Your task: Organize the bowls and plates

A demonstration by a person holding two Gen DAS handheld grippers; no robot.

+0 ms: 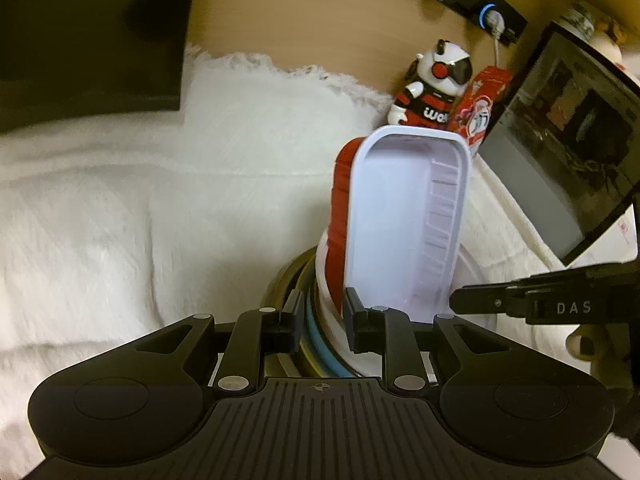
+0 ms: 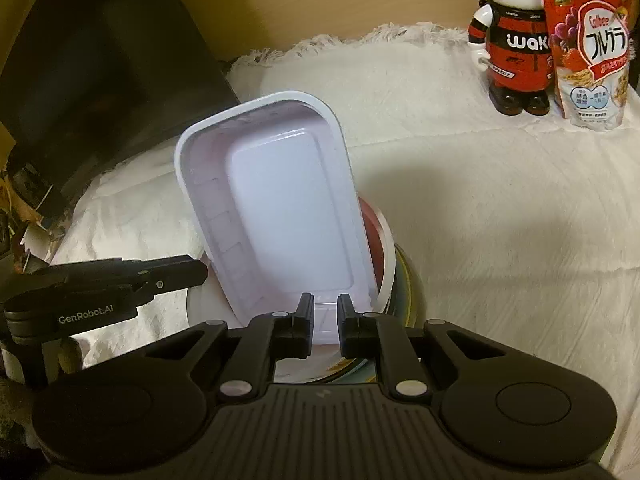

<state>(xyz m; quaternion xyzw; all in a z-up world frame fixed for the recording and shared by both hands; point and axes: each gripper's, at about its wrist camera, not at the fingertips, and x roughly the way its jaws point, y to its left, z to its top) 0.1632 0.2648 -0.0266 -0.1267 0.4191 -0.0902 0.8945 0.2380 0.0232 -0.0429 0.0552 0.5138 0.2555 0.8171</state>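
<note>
Right gripper [image 2: 323, 322] jaws clenched on the tilted white tray [image 2: 280, 200]; left gripper [image 1: 322, 322] jaws grasping the bowl stack [image 1: 334, 240] rim.

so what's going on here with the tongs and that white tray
A person is stacking dishes on a white cloth with a pair of tongs in each hand. The right tongs grip the near rim of a white tray, holding it tilted above a stack of plates and bowls. The left tongs close on the stack's rims, seemingly steadying it. The tray looks about to be set on top. A toy figure and a cereal bag stand at the back.
</note>
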